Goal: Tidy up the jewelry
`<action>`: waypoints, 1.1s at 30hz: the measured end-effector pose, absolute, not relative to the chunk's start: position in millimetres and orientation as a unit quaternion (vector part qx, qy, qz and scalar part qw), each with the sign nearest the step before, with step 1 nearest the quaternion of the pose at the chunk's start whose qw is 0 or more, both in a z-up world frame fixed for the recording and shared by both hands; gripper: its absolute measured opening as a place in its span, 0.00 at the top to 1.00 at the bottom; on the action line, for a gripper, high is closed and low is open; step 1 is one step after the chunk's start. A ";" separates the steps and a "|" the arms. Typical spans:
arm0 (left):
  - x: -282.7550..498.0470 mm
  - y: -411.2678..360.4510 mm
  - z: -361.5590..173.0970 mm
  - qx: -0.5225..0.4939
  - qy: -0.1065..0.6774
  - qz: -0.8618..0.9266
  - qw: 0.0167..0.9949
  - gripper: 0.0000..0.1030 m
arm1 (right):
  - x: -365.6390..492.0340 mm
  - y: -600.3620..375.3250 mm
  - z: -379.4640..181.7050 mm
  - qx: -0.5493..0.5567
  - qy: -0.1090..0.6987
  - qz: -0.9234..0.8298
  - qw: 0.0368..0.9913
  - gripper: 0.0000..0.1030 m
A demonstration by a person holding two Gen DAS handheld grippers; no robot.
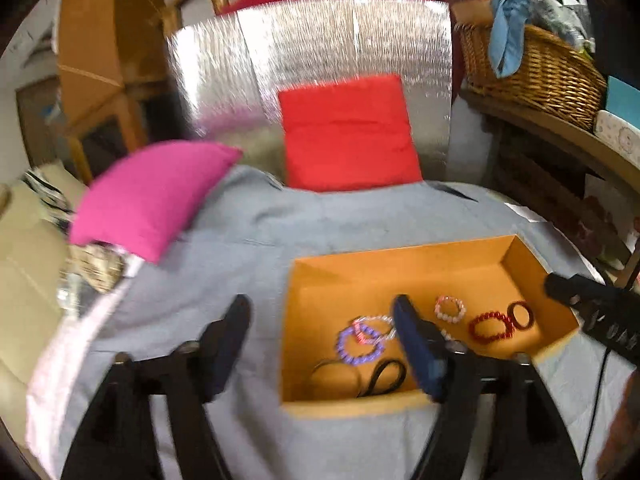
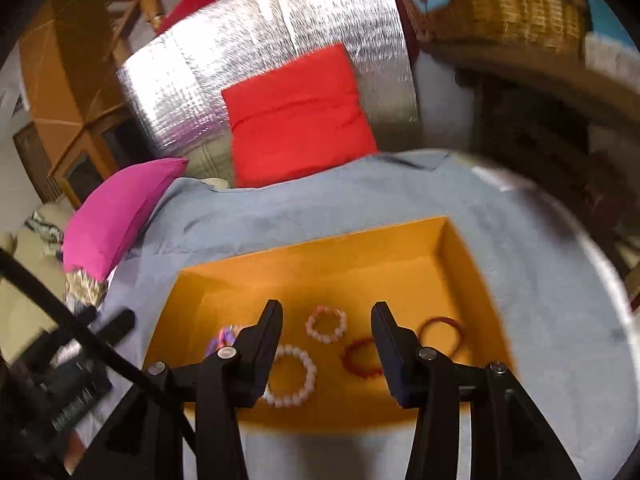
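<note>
An orange box sits on a grey-blue cloth and holds several bracelets. Inside lie a purple beaded one, a small pink one, a red beaded one, a dark red ring, black loops and a large white beaded one. My left gripper hangs open above the box's left wall, with nothing between its fingers. My right gripper is open above the box, holding nothing, the pink and white bracelets lying below its gap.
A red cushion leans on a silver foil panel behind the cloth. A magenta cushion lies at the left. A wicker basket stands on a shelf at the right. The other gripper shows at each view's edge.
</note>
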State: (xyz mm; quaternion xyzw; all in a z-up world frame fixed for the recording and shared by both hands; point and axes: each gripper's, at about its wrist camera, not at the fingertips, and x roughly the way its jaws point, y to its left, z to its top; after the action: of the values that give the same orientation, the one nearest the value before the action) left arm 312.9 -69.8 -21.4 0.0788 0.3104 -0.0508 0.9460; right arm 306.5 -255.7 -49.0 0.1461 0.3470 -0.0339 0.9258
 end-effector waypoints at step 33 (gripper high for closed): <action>242.3 -37.6 3.9 0.038 0.308 -0.028 0.950 0.15 | 212.5 -222.0 -23.3 0.103 0.335 -0.081 0.933 0.43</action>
State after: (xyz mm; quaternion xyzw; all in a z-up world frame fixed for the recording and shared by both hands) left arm 242.3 -37.6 3.9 0.0377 0.3075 -0.0284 0.9504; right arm 212.5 -222.0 -23.3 0.1030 0.3354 -0.0812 0.9329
